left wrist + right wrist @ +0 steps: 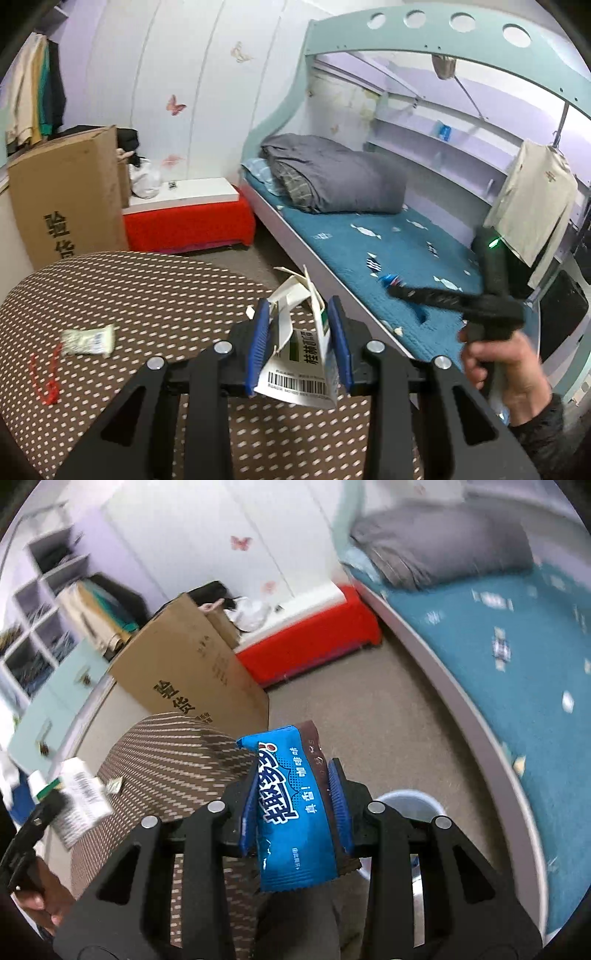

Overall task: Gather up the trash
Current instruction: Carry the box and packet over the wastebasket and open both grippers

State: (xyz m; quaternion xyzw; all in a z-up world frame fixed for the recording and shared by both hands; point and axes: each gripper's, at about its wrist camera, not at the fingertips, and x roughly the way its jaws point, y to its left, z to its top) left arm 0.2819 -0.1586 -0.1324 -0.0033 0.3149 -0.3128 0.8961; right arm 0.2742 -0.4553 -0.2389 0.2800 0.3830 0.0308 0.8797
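While both grippers carry trash, more waits on the desk (155, 295).
The left gripper (300, 343) is clamped on a torn white carton (295, 354); the right gripper (295, 808) pinches a blue snack wrapper (291, 812) above a pale bin (410, 805). Both look light and crushable; mid-body holds suit. A small packet (88, 341) lies on the desk.

Open floor (369, 716) lies between bed (517, 664), cardboard box (192, 672) and table (166, 753).

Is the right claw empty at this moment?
No: the right claw is shut on a blue snack wrapper, pinched between its blue pads above the floor.
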